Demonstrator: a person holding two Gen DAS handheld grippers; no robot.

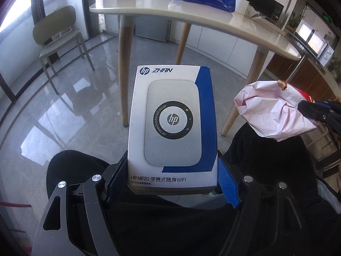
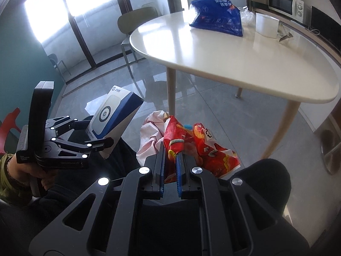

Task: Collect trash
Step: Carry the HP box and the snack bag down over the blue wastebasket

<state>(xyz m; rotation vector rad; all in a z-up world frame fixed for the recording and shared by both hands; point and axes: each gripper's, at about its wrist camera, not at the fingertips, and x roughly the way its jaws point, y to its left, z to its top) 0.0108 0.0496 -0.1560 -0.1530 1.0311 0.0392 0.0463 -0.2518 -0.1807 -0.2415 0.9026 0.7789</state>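
Note:
My left gripper (image 1: pixel 172 183) is shut on a white and blue HP WiFi box (image 1: pixel 172 125), its blue pads pressing both long sides near the box's lower end. The same box (image 2: pixel 115 115) and the left gripper (image 2: pixel 93 136) show at the left of the right wrist view, held by a hand. My right gripper (image 2: pixel 170 162) is shut on a crumpled red snack wrapper (image 2: pixel 191 145) with pink-white paper (image 2: pixel 149 136) bunched behind it. That bundle (image 1: pixel 272 111) appears at the right of the left wrist view. Both loads hang above the person's dark-clothed knees.
A round white table (image 2: pixel 234 64) on wooden legs stands ahead, bearing a blue plastic bag (image 2: pixel 217 17) and a white cup (image 2: pixel 266 24). An olive chair (image 1: pixel 55 34) stands at the back left on the glossy grey floor (image 1: pixel 64 106). A microwave (image 2: pixel 285 3) sits on a counter behind.

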